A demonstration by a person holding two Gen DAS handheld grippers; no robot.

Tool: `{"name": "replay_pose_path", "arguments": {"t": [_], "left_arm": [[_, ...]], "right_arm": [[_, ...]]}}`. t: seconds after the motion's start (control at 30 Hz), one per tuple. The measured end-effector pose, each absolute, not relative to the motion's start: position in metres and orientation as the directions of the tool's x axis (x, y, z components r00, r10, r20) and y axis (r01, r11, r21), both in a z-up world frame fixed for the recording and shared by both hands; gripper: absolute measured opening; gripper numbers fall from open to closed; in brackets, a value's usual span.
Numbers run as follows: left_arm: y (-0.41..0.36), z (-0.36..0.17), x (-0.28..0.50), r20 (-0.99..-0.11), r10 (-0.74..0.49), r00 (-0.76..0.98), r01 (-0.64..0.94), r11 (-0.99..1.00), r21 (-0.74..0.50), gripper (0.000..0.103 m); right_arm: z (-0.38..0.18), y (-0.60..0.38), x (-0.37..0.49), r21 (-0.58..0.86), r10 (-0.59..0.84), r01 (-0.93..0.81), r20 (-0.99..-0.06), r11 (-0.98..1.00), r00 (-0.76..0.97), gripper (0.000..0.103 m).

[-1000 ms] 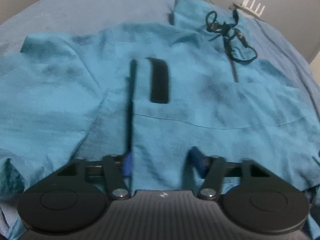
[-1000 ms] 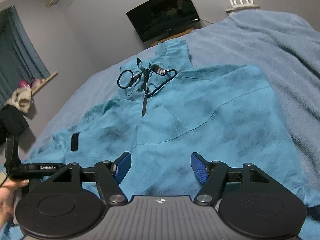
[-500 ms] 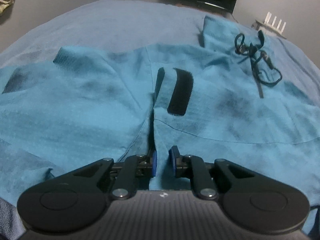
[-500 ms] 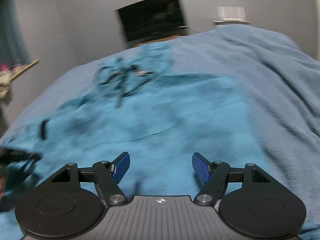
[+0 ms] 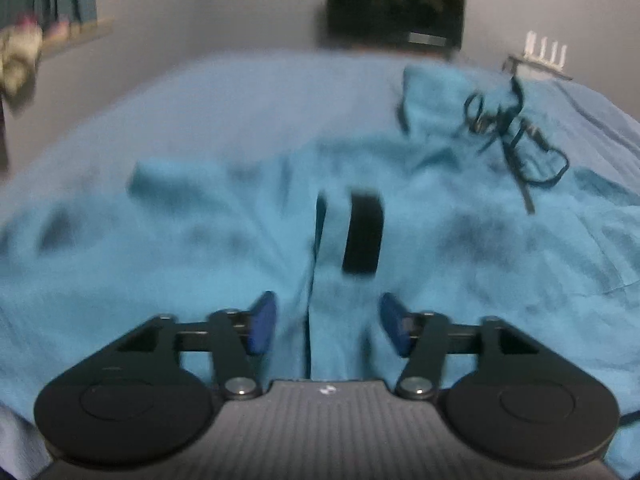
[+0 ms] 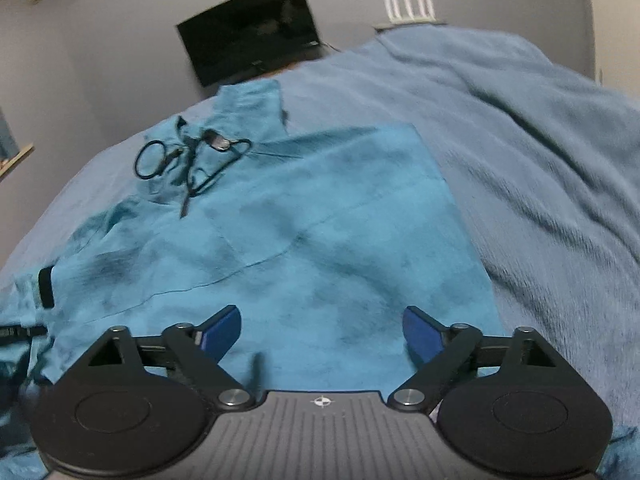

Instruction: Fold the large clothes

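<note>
Both claws have just been opening, and that is the main change since the earlier pictures. Half a second ago my left claw (image 5: 324,328) was nearly pinched together at the split in the teal garment (image 5: 200,264); now its blue pads (image 5: 262,328) stand apart, with the vertical split and a ridge of cloth lying between them but not pressed by either pad. I read that as a let-go after tugging that edge into place.

In the left wrist view, which is blurred, the garment spreads across the whole lower half of the frame on the blue bedspread (image 5: 240,92). A black strap (image 5: 362,236) sits just above centre, and a tangle of black drawstring (image 5: 516,140) lies at upper right. A dark screen (image 5: 396,8) stands on the far wall.

In the right wrist view my right claw (image 6: 322,332) is spread wide, wider than before, hovering over the garment's lower right part and gripping nothing. The cloth there lies flat, with a straight right edge against the bedspread.

As I judge it, smoothing is about done and no fold has yet been made; fresh grips on an edge come next.
</note>
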State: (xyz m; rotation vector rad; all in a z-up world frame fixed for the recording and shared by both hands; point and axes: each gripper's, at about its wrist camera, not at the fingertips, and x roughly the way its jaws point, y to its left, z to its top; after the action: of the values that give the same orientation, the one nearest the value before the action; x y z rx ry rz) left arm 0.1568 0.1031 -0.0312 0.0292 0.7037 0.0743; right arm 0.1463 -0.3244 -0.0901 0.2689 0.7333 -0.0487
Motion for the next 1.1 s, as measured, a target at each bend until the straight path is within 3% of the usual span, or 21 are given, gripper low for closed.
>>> {"name": "replay_pose_path", "arguments": {"t": [0.07,0.13,0.23,0.37,0.5,0.73,0.87,1.0,1.1], "left_arm": [[0.095,-0.024,0.15,-0.579,0.069,0.812,-0.021,0.996,0.089,0.068],[0.089,-0.02,0.146,-0.553,-0.013,0.833,0.05,0.997,0.051,0.072],[0.086,-0.032,0.153,-0.636,-0.159,0.756,0.147,0.987,-0.071,0.081],[0.089,-0.053,0.169,-0.748,-0.101,0.656,0.087,0.995,-0.057,0.081],[0.104,-0.029,0.161,-0.67,-0.069,0.74,0.014,0.996,-0.088,0.081],[0.16,0.049,0.116,-0.439,0.151,0.886,-0.188,0.981,-0.042,0.093],[0.223,0.075,0.085,-0.304,0.376,0.876,-0.407,0.912,-0.045,0.1],[0.273,0.064,0.074,-0.261,0.648,0.716,-0.656,0.752,0.065,0.1],[0.313,0.053,0.067,-0.323,0.728,0.605,-0.772,0.636,-0.013,0.099]], "right_arm": [[-0.087,-0.314,0.146,0.199,0.063,0.095,-0.664,0.975,0.745,0.093],[-0.087,-0.306,0.146,0.174,0.079,0.05,-0.662,0.984,0.745,0.094],[-0.088,-0.293,0.147,0.143,0.103,-0.009,-0.669,0.99,0.736,0.095],[-0.093,-0.287,0.149,0.135,0.113,-0.025,-0.696,0.991,0.71,0.095],[-0.097,-0.292,0.151,0.158,0.112,0.002,-0.709,0.987,0.697,0.095],[-0.101,-0.295,0.153,0.163,0.11,0.012,-0.718,0.987,0.687,0.095],[-0.101,-0.293,0.153,0.153,0.11,0.002,-0.719,0.988,0.686,0.095],[-0.102,-0.293,0.152,0.147,0.108,-0.002,-0.719,0.989,0.687,0.096],[-0.102,-0.292,0.152,0.142,0.106,-0.004,-0.719,0.99,0.687,0.096]]}}
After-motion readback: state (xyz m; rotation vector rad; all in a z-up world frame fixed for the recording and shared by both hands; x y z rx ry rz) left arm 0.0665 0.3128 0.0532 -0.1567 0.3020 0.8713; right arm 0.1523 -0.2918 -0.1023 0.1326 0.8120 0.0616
